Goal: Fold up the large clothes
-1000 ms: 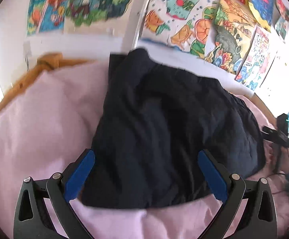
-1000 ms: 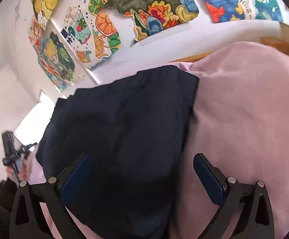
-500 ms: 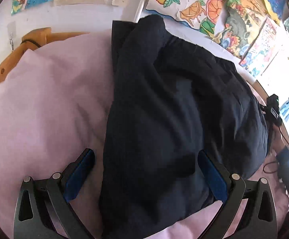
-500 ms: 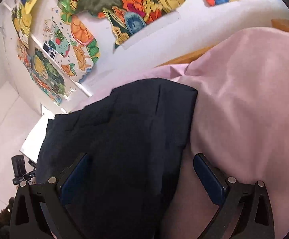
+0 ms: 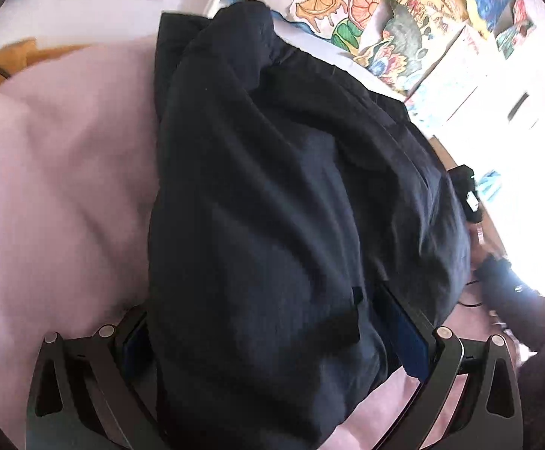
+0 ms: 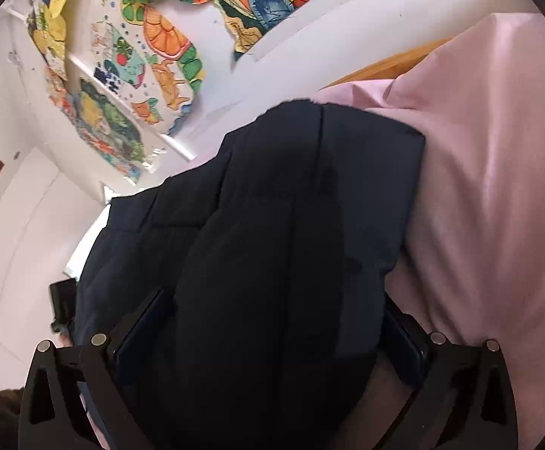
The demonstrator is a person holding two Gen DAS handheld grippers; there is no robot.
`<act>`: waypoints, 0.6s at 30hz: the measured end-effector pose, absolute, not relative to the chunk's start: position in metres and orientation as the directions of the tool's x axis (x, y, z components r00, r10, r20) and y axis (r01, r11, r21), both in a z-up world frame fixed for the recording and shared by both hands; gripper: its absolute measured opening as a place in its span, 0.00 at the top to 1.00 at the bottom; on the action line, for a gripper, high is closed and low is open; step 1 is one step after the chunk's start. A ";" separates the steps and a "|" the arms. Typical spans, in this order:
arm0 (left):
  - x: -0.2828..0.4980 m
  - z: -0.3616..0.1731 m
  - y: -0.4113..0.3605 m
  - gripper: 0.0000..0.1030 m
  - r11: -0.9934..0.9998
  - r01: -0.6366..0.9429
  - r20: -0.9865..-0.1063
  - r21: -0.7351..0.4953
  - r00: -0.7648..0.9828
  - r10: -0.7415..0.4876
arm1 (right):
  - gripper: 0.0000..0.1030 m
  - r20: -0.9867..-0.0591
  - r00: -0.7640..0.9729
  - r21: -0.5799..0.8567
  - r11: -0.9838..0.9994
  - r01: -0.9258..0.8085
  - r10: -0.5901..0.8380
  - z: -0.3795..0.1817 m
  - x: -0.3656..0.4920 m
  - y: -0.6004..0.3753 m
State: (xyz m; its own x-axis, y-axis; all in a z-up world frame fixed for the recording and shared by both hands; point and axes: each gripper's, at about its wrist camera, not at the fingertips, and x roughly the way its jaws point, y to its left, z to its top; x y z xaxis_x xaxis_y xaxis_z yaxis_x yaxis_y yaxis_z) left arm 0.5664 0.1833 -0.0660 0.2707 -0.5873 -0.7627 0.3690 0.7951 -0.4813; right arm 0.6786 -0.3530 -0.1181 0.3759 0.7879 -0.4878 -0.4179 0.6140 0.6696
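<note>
A dark navy padded jacket (image 5: 272, 195) lies bunched on a pink bedsheet (image 5: 58, 172). My left gripper (image 5: 268, 333) is open, low over the jacket's near end, and the fabric bulges up between its blue pads (image 5: 403, 333) without being pinched. My right gripper (image 6: 272, 330) is open too, pushed onto the opposite end of the jacket (image 6: 272, 225), whose fabric fills the gap between its fingers (image 6: 141, 322). In the left wrist view the right gripper (image 5: 467, 195) appears at the jacket's far right edge, held by a dark sleeve (image 5: 505, 288).
Wooden bed frame (image 5: 6, 60) borders the sheet at the far left. Colourful drawings (image 5: 385, 11) cover the white wall behind the bed. Bare pink sheet (image 6: 497, 187) spreads to the right of the jacket in the right wrist view.
Both grippers have dropped and moved forward onto the jacket. The fabric now rises between each pair of fingers. The jaws have kept the same wide spread.
</note>
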 end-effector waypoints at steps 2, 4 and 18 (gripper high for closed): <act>0.573 -0.074 0.183 0.01 0.764 0.394 -0.762 -0.511 0.202 -0.615 | 0.00 -0.493 0.380 0.668 0.620 -0.412 0.783 -0.120 0.677 -0.352; 0.579 -0.076 0.183 0.01 0.765 0.390 -0.778 -0.513 0.163 -0.606 | 0.00 -0.502 0.387 0.660 0.632 -0.407 0.774 -0.121 0.676 -0.350; 0.652 -0.093 0.161 0.01 0.743 0.357 -0.805 -0.566 -0.042 -0.592 | 0.00 -0.516 0.407 0.644 0.655 -0.396 0.754 -0.126 0.674 -0.348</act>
State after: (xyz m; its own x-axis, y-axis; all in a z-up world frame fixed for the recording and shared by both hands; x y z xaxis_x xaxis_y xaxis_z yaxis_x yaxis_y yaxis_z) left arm 0.6520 0.1613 -0.0933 -0.0417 -0.5924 -0.8046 0.3570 0.7433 -0.5658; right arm 0.6740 -0.3477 -0.1262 0.4071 0.7536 -0.5161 -0.3960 0.6548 0.6437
